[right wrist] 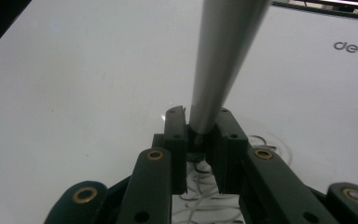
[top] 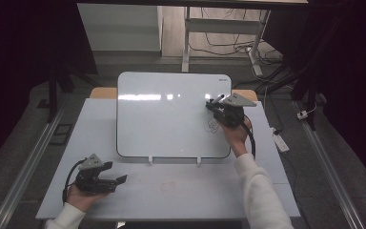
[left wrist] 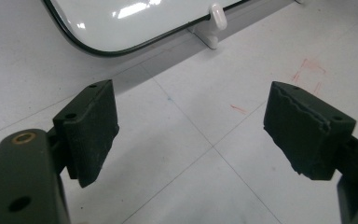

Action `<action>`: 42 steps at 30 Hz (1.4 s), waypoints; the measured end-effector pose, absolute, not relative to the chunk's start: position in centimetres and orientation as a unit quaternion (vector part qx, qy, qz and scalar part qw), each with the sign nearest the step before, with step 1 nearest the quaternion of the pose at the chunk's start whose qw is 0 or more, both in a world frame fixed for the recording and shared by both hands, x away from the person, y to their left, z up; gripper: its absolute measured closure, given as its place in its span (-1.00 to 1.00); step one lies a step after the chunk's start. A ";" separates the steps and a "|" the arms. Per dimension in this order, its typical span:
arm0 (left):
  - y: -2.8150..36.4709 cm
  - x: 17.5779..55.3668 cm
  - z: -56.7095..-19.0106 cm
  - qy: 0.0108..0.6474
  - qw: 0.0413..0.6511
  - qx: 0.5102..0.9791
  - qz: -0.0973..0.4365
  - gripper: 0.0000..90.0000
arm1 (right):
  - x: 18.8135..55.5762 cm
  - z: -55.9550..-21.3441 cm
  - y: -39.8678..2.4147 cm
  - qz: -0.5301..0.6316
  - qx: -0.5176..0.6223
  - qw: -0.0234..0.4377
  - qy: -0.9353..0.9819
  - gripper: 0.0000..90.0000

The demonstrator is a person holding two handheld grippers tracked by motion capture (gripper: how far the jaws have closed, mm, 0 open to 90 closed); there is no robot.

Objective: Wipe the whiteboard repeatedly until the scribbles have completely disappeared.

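Observation:
A white dry-erase board [top: 167, 114] leans tilted on two small white clips at the table's middle. My right gripper [top: 218, 110] is over the board's right part, shut on a grey marker [right wrist: 221, 60] whose barrel rises between the jaws. Black scribbles [top: 213, 126] lie on the board just under that gripper, and the same scribbles [right wrist: 200, 184] show below the jaws in the right gripper view. My left gripper [top: 116, 180] rests near the table's front left, open, with its jaws wide apart over bare table [left wrist: 191, 154] and nothing between them.
The board's lower corner [left wrist: 102, 46] and one white clip [left wrist: 216, 18] lie just ahead of the left gripper. Faint red marks [left wrist: 307, 70] stain the white tabletop [top: 181, 191]. A desk frame with cables [top: 228, 45] stands behind the table, and a power strip [top: 281, 141] lies at the right.

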State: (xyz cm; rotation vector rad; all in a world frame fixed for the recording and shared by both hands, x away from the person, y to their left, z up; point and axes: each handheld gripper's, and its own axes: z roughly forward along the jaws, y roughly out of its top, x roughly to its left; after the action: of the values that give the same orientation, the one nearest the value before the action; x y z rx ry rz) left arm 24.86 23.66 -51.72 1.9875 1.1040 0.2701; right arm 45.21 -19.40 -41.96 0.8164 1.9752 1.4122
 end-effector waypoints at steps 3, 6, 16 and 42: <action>23.6 24.7 -51.6 0.438 0.413 0.791 0.111 -0.59 | 45.7 -41.6 -20.5 0.539 0.335 0.295 0.715 0.73; 23.6 24.8 -51.6 0.438 0.413 0.791 0.109 -0.59 | 45.5 -41.8 -20.5 0.544 0.343 0.283 0.712 0.72; 23.6 24.8 -51.6 0.441 0.413 0.789 0.109 -0.59 | 45.7 -41.3 -21.4 0.540 0.363 0.286 0.704 0.72; 23.6 24.9 -51.7 0.443 0.413 0.789 0.106 -0.58 | 45.2 -41.8 -20.3 0.536 0.341 0.273 0.723 0.72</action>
State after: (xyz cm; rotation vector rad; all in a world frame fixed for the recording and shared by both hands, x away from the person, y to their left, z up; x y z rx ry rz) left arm 24.87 23.58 -51.74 1.9825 1.1135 0.2663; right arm 45.24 -20.26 -41.83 0.9170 1.9444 1.4408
